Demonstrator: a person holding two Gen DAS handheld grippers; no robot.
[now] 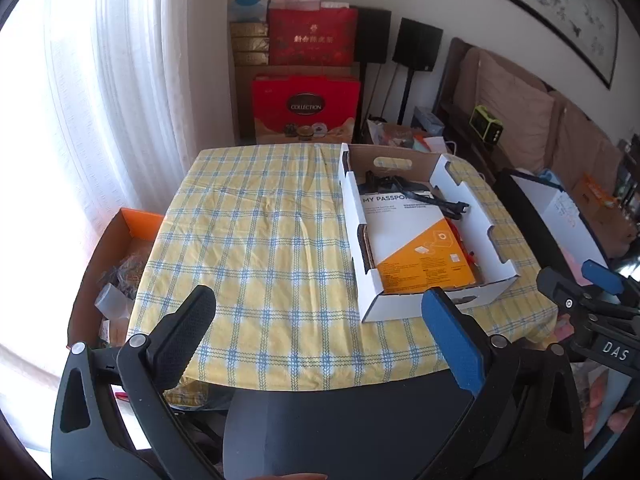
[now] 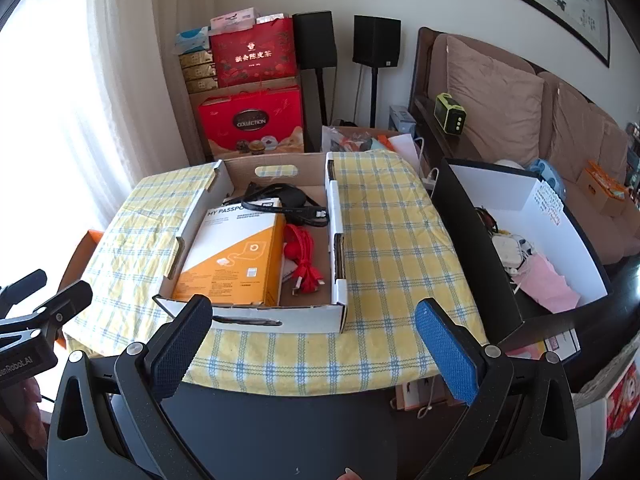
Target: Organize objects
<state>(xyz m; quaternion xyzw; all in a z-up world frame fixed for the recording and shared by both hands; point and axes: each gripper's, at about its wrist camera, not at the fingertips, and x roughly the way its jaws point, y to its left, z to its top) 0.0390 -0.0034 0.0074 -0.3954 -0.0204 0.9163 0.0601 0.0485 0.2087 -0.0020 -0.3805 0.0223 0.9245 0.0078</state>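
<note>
Small table under a yellow-and-blue checked tablecloth, cloth wrinkled, mostly bare on the left half. White corrugated cardboard tray sits on the tabletop's right side in the left wrist view, reaching from near the far edge to close to the near edge; notched side walls, oval hand slot in the far wall. Inside the tray: a white and orange "MY PASSPORT" box lying flat against the left wall, a black cable draped over its far end, and a coiled red cable beside the box toward the right wall.

Off the table's right edge stands a big open bin, black outside and white inside, with a pink bag and white adapters in it. An orange-lined carton with clutter sits below the left edge. Behind the far edge: stacked red gift boxes, two black speakers on stands, and a brown sofa with cushions. White curtain on the left. A dark chair back sits in front of the near edge, between the grippers and the table.

Left gripper: jaws spread wide, nothing between them, hovering above the near edge. One ribbed black pad, one blue textured pad. Right gripper: likewise wide apart, holding nothing, just short of the tray's near wall.
</note>
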